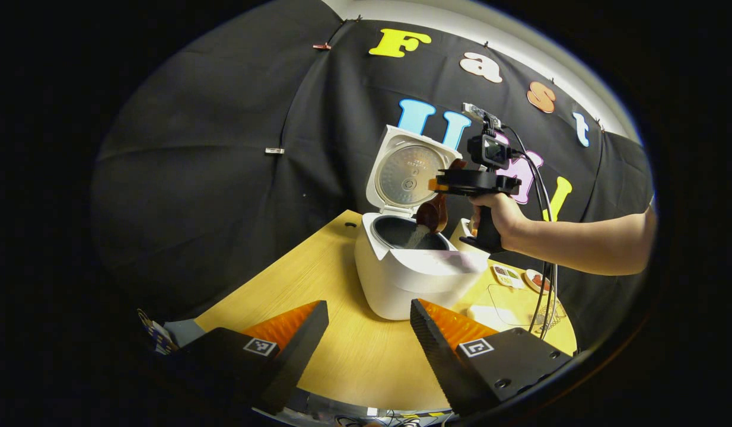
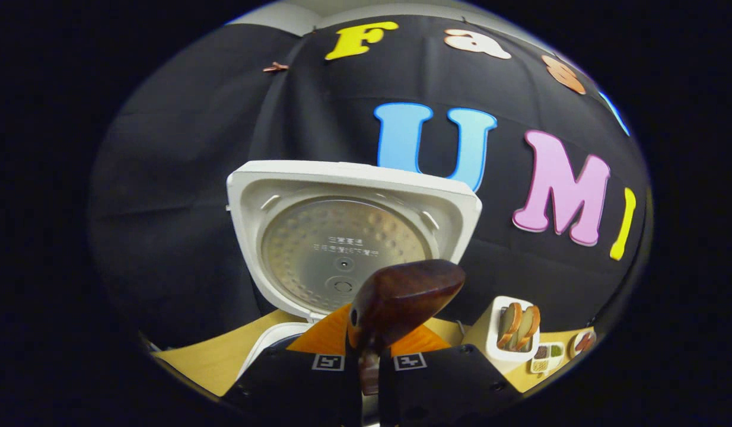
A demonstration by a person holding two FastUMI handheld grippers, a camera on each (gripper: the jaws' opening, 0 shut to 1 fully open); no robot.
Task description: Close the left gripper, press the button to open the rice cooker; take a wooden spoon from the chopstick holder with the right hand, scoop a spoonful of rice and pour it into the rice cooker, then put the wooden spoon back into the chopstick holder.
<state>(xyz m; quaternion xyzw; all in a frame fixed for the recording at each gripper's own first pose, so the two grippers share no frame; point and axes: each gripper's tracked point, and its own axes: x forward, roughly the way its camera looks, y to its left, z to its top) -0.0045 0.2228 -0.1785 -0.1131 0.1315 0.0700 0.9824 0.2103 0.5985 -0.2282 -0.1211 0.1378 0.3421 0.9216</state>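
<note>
Wooden spoon (image 2: 401, 296) in right gripper (image 2: 369, 350) jaws, rice cooker (image 1: 413, 267) lid raised behind

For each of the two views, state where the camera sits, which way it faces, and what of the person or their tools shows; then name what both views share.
Left gripper view: rides the left tool, held low over the table, facing the rice cooker; the right tool, hand and forearm show.
Right gripper view: rides the right tool, facing the raised lid; its fingers grip the wooden spoon.
Shared: cooker, lid, spoon.
</note>
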